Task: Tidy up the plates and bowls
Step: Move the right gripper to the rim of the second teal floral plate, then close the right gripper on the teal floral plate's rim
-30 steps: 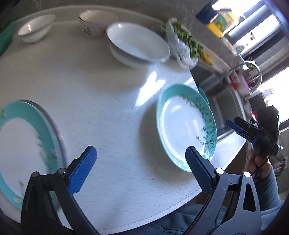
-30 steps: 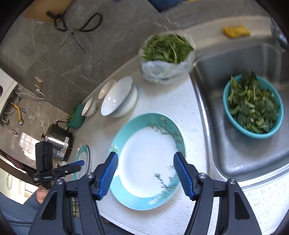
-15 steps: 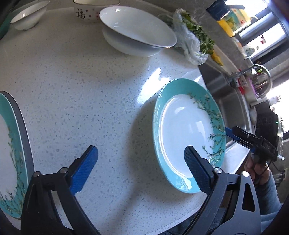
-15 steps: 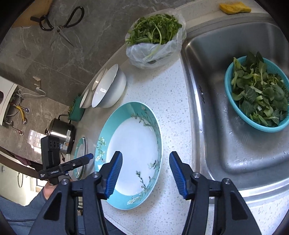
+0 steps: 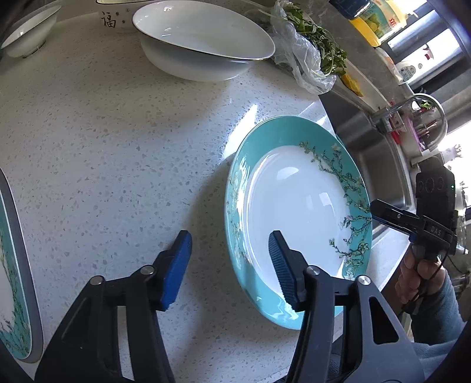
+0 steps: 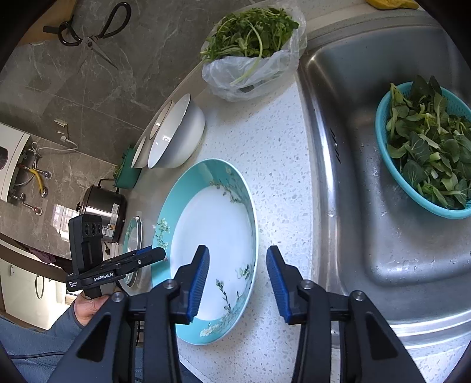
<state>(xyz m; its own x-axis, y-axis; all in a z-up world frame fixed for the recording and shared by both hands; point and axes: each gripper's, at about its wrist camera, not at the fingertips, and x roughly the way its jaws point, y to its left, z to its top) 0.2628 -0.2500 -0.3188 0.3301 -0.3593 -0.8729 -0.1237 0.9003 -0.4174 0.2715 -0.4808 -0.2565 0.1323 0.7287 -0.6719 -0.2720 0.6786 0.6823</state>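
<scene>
A teal-rimmed flowered plate (image 5: 297, 212) lies on the white speckled counter, also in the right wrist view (image 6: 215, 229). My left gripper (image 5: 229, 268) is open, its jaws astride the plate's left rim, touching nothing I can confirm. My right gripper (image 6: 237, 282) is open, astride the plate's right rim. A second teal plate (image 5: 14, 280) lies at the far left, small in the right wrist view (image 6: 132, 235). A large white bowl (image 5: 203, 50), a lettered bowl (image 5: 114, 20) and a small white bowl (image 5: 26, 32) stand at the back.
A bag of greens (image 6: 253, 50) sits behind the plate. The steel sink (image 6: 368, 182) on the right holds a teal colander of leaves (image 6: 426, 147). A faucet (image 5: 412, 109), a rice cooker (image 6: 103, 209) and wall-hung scissors (image 6: 88, 35) are nearby. The counter's front edge is close.
Both grippers have moved in on the near teal plate and narrowed their jaws, which now straddle its opposite rims. The plate has not moved.
</scene>
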